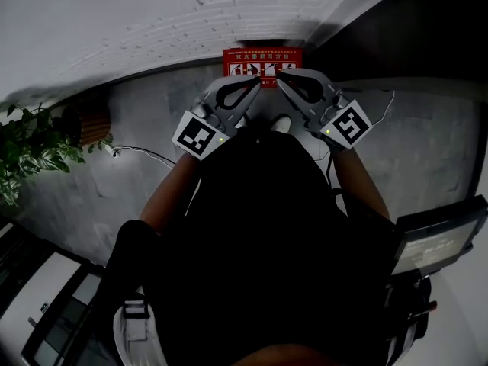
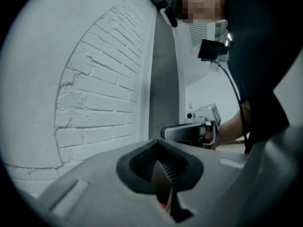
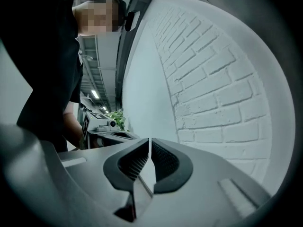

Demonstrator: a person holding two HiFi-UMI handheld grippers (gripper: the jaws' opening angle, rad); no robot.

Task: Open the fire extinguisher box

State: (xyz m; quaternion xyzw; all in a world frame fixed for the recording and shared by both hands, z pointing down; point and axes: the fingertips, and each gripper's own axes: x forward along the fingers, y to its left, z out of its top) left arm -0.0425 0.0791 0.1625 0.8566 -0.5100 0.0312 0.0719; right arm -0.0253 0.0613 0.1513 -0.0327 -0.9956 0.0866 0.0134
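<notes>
In the head view, the red fire extinguisher box [image 1: 261, 61] stands on the floor against the foot of the white brick wall [image 1: 152, 21], with white pictograms along its top. Both grippers are held level in front of the person and point at the box, a short way from it. My left gripper [image 1: 258, 83] is shut with nothing in it; its ribbed pads [image 2: 166, 168] meet. My right gripper [image 1: 280, 75] is also shut and holds nothing, pads [image 3: 160, 159] together. Each gripper view shows brick wall and the other gripper [image 2: 189, 131] [image 3: 102, 129]. The box's front is hidden from the gripper views.
A potted plant [image 1: 30, 151] stands at the left on the grey floor. A thin cable [image 1: 145, 152] lies on the floor left of the person. A dark wall closes the right side, and a grey device [image 1: 438, 239] sits at the lower right.
</notes>
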